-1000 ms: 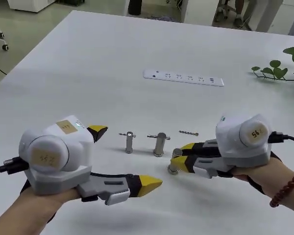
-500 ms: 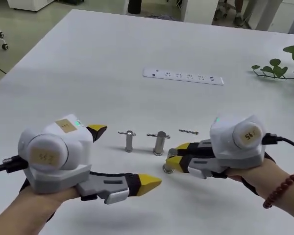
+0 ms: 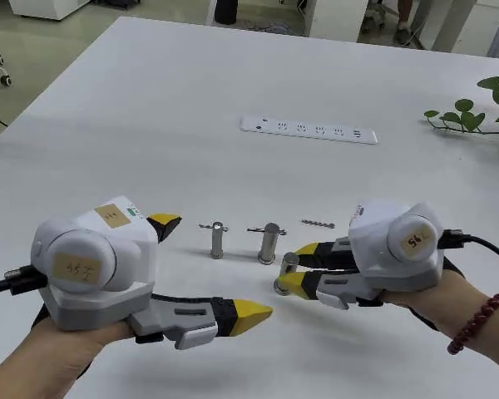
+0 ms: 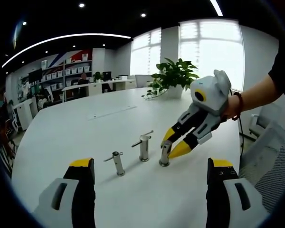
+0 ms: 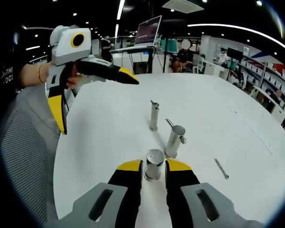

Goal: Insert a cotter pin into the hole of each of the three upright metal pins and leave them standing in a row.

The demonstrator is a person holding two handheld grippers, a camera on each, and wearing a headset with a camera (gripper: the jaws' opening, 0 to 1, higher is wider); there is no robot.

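Two upright metal pins point(image 3: 217, 239) point(image 3: 269, 243) stand side by side, each with a cotter pin through its top. My right gripper point(image 3: 293, 268) is shut on the third metal pin point(image 3: 285, 274), which stands upright just right of and nearer than the middle one; its head point(image 5: 153, 161) sits between the yellow fingertips point(image 5: 178, 167). A loose cotter pin point(image 3: 318, 224) lies flat on the table behind the right gripper. My left gripper point(image 3: 209, 266) hovers wide open in front of the row, holding nothing. In the left gripper view the three pins point(image 4: 144, 147) stand ahead of it.
A white power strip point(image 3: 308, 130) lies further back on the white table point(image 3: 150, 116). A leafy plant point(image 3: 482, 104) reaches in at the far right. Office desks and chairs stand beyond the table.
My right gripper has slid slightly left and nearer with the third pin in it. The left gripper and the other two pins have stayed put.
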